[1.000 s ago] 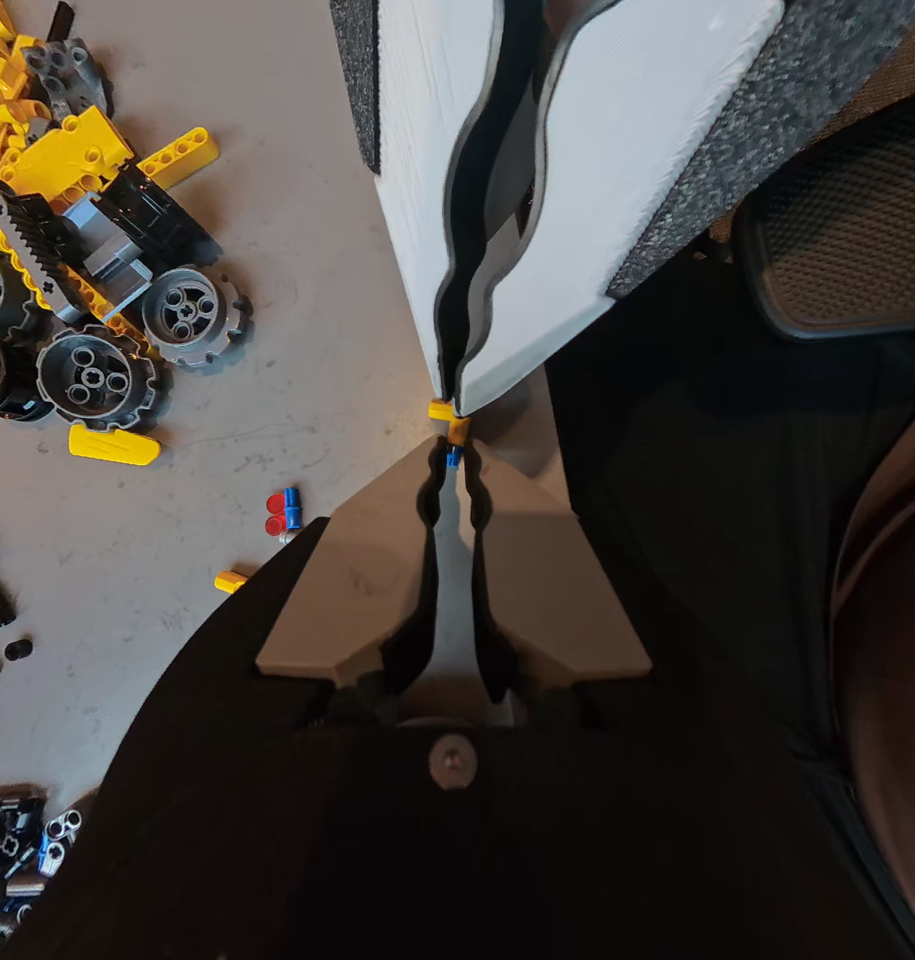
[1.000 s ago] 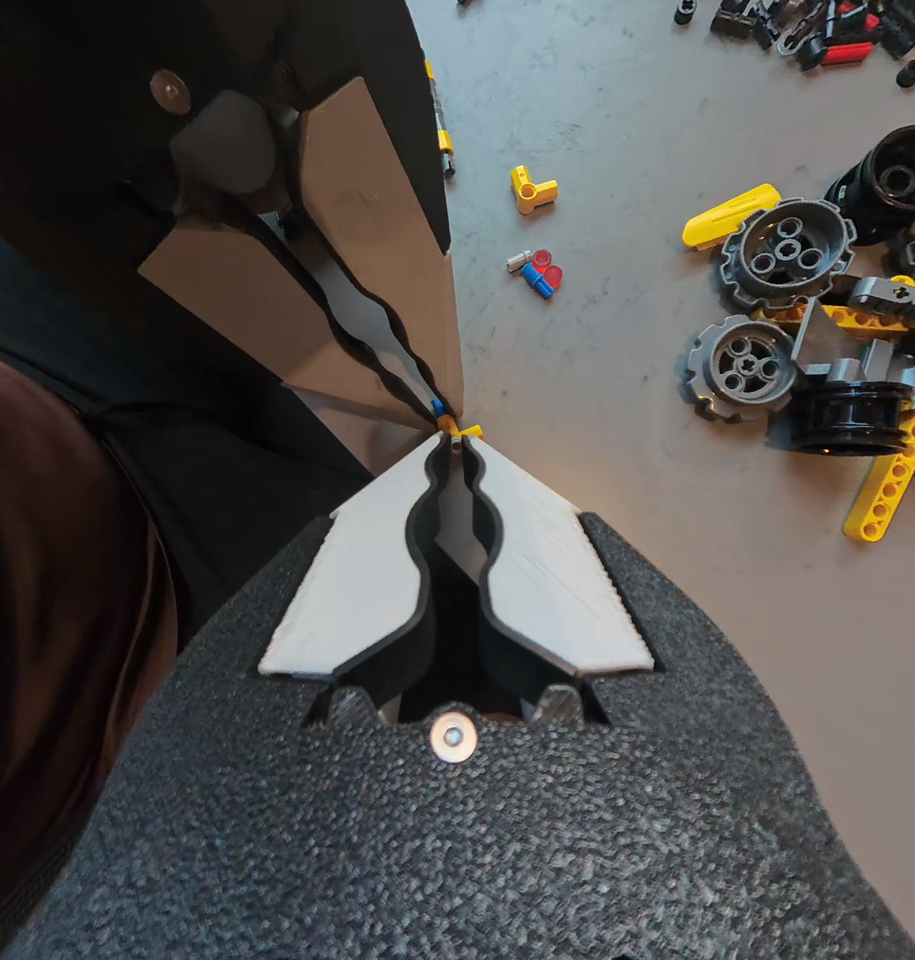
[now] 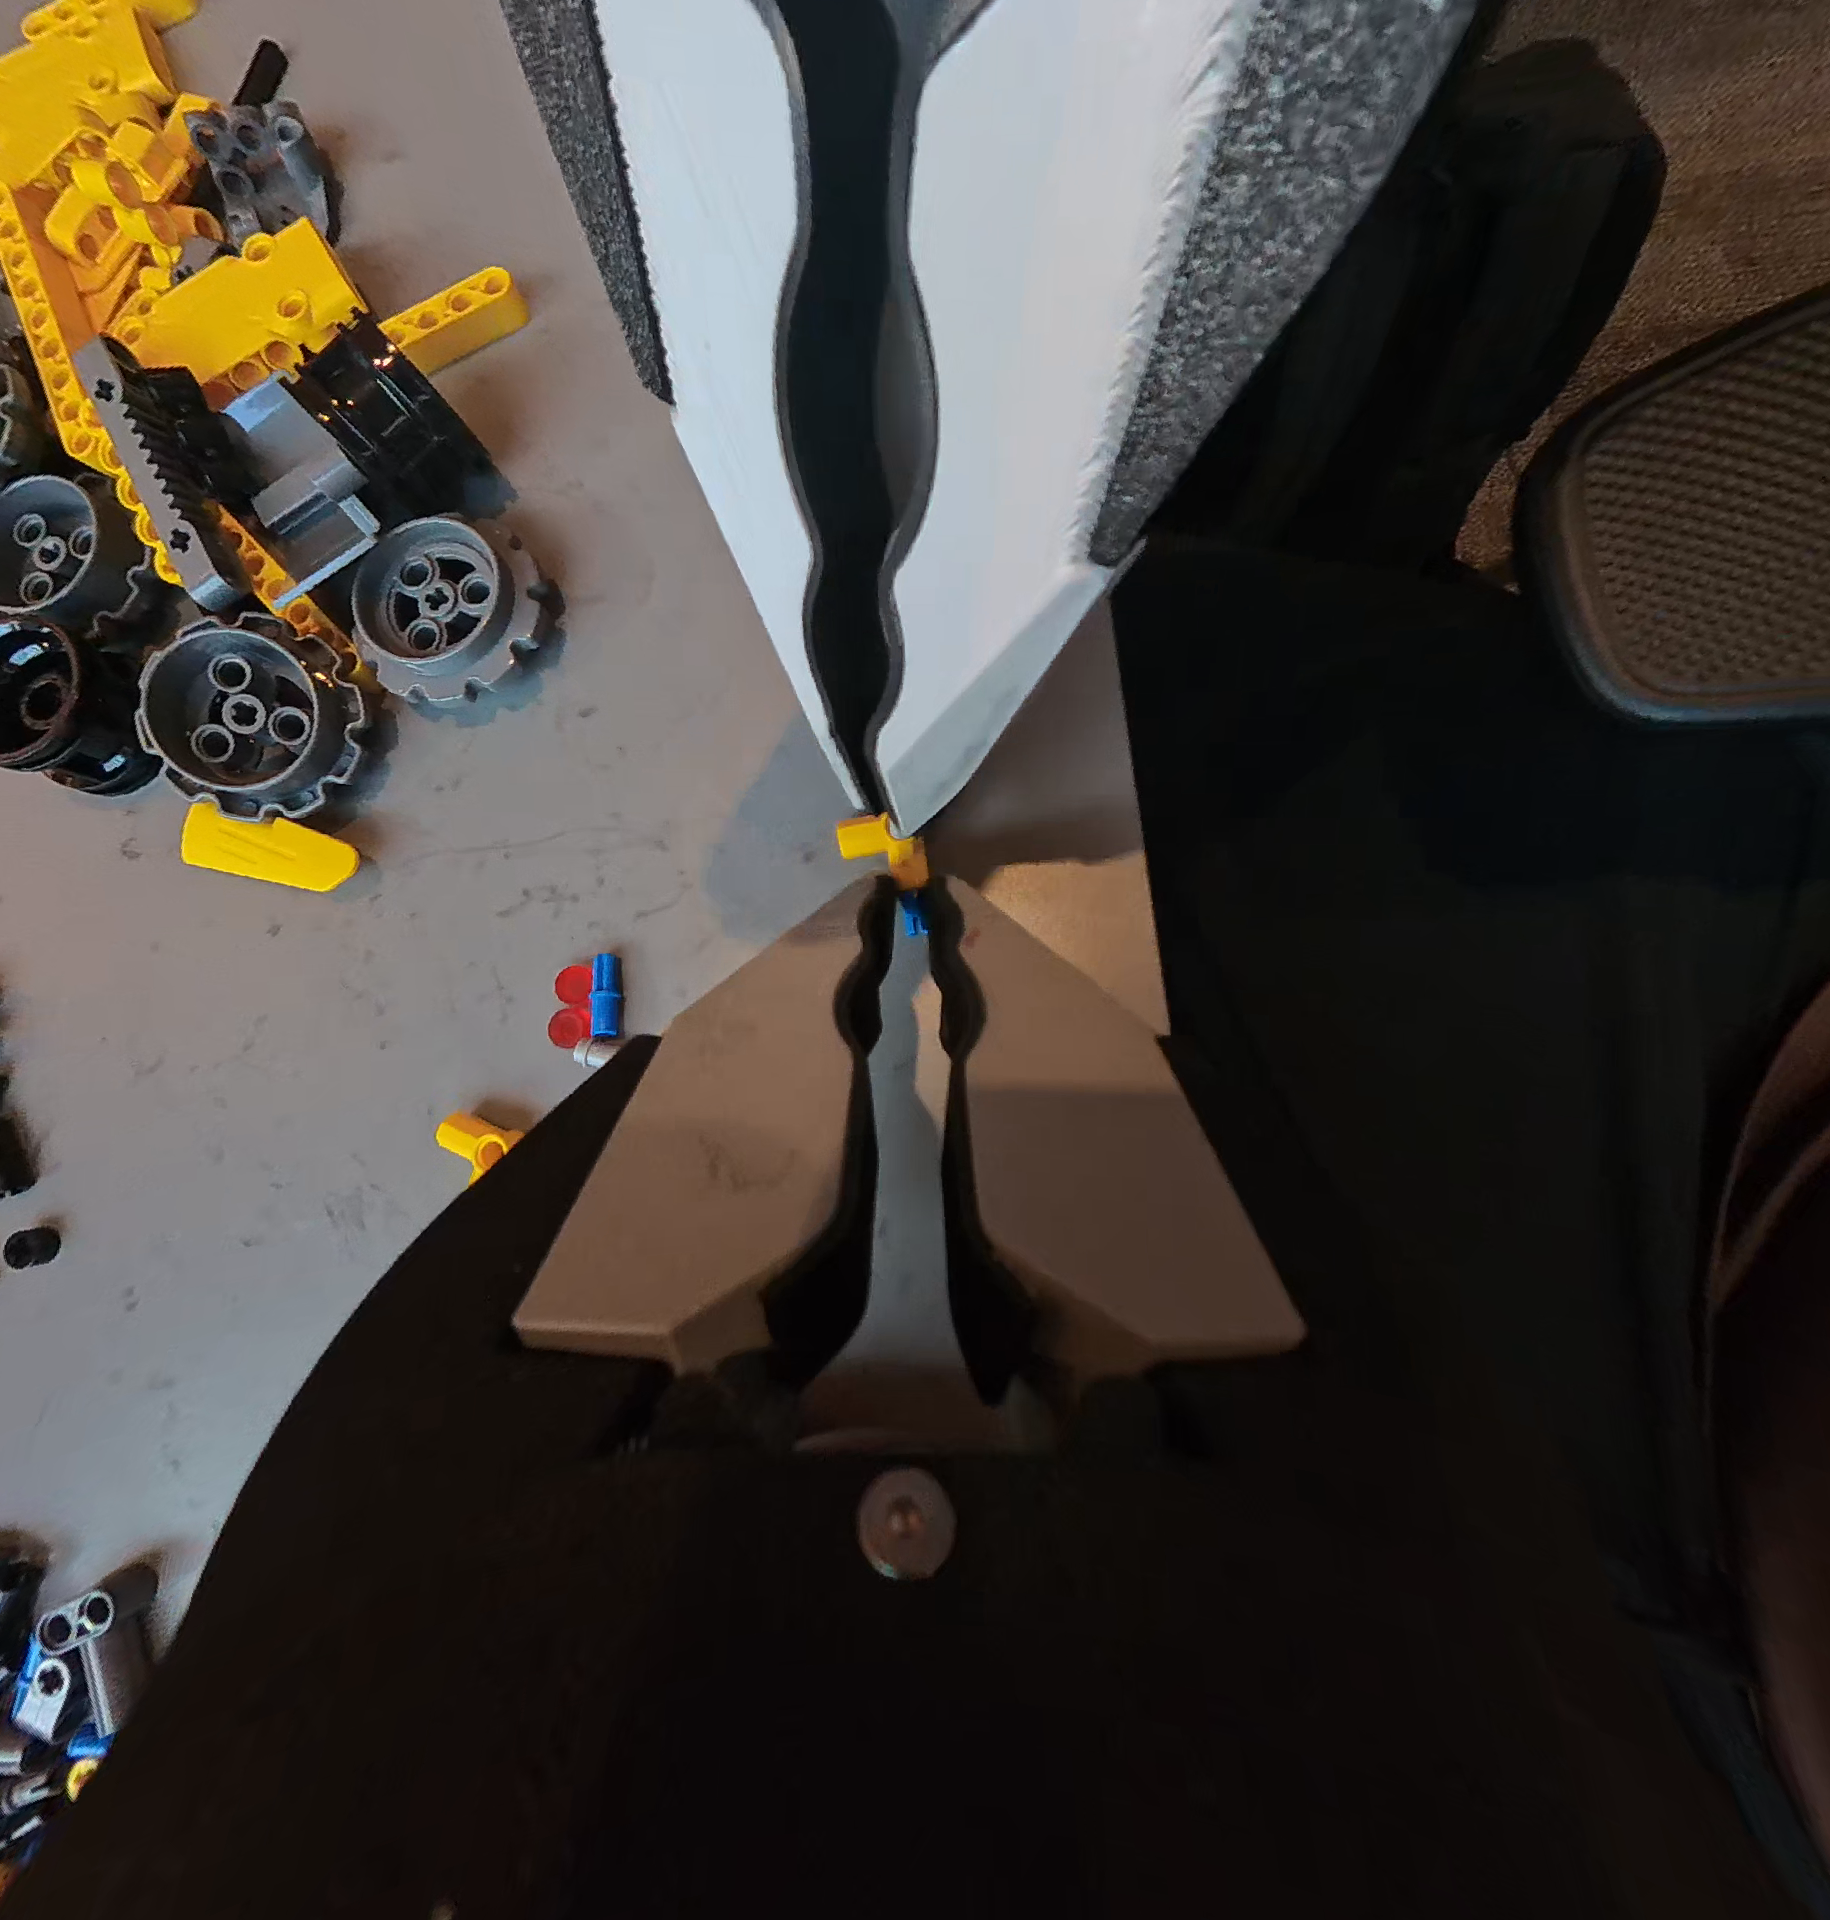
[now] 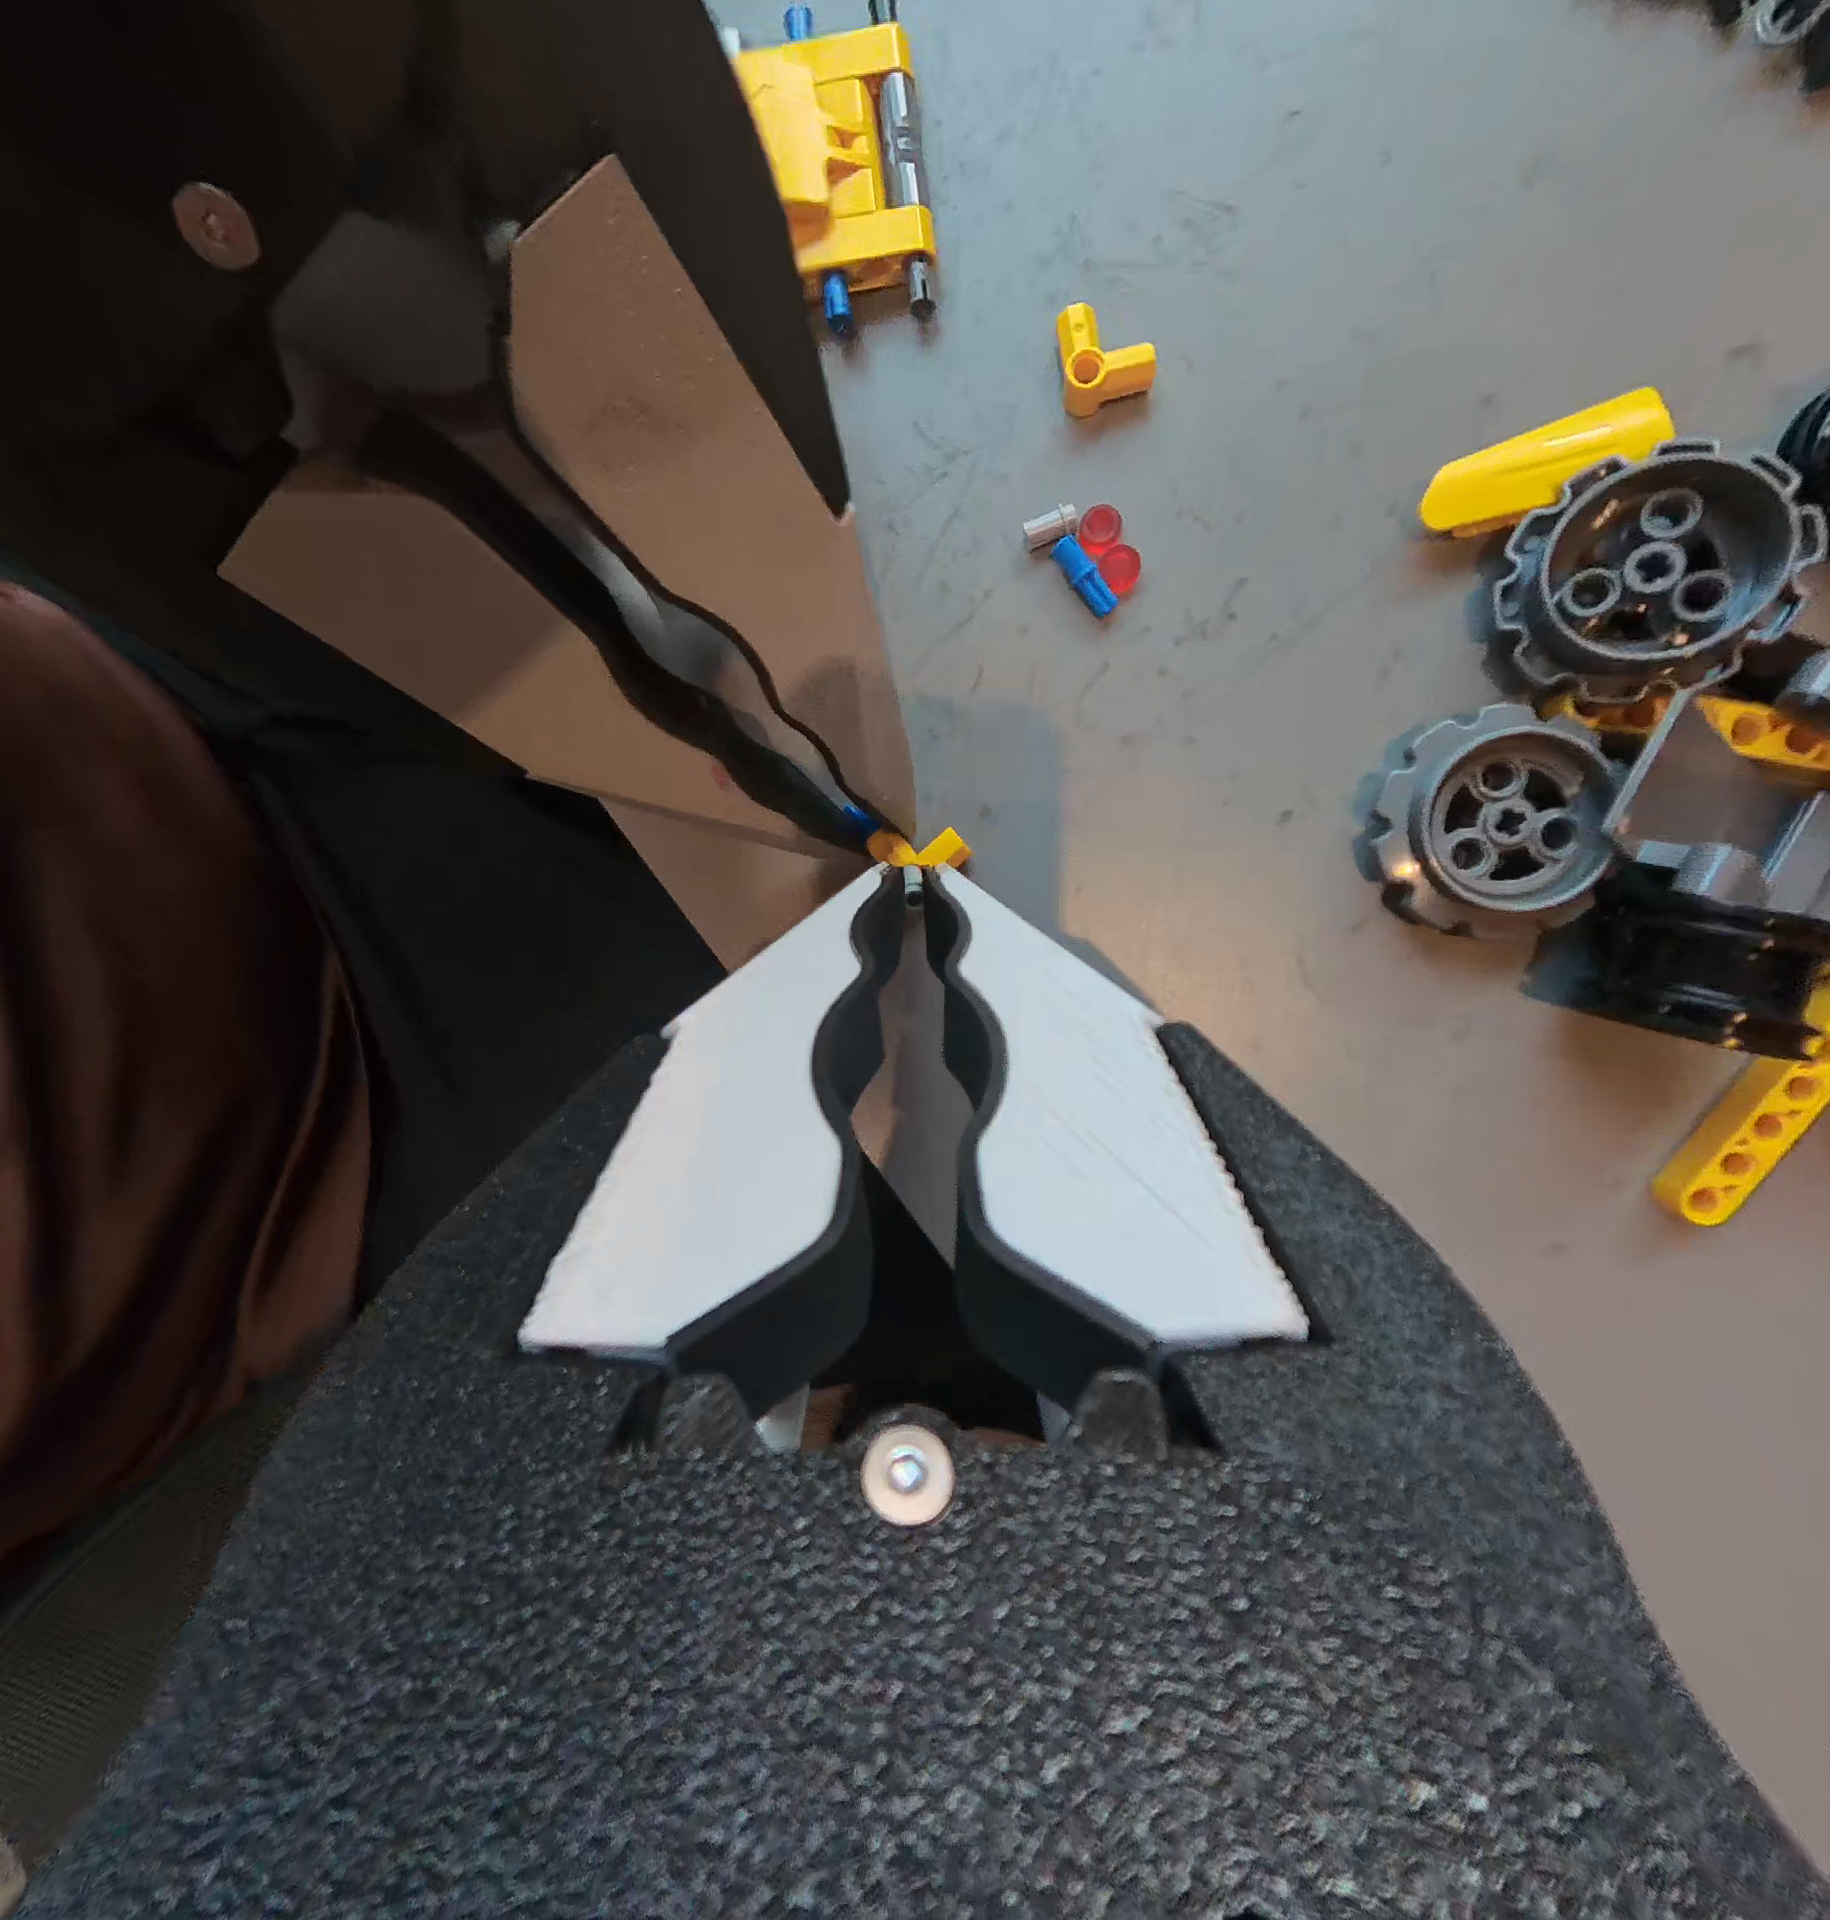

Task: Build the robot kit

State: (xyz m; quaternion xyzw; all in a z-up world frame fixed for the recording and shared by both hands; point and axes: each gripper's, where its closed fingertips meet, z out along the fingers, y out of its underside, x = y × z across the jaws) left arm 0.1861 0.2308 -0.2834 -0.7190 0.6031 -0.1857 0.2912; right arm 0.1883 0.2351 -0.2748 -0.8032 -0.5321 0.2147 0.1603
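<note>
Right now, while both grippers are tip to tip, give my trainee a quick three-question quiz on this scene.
1. True or false: the left gripper pinches a blue pin.
2. What does the right gripper grip? A) grey toothed wheel B) yellow connector C) red round stud
3. Fill in: the loose blue pin on the table lies beside two ____ studs.

Key: 1 true; 2 B; 3 red.
</note>
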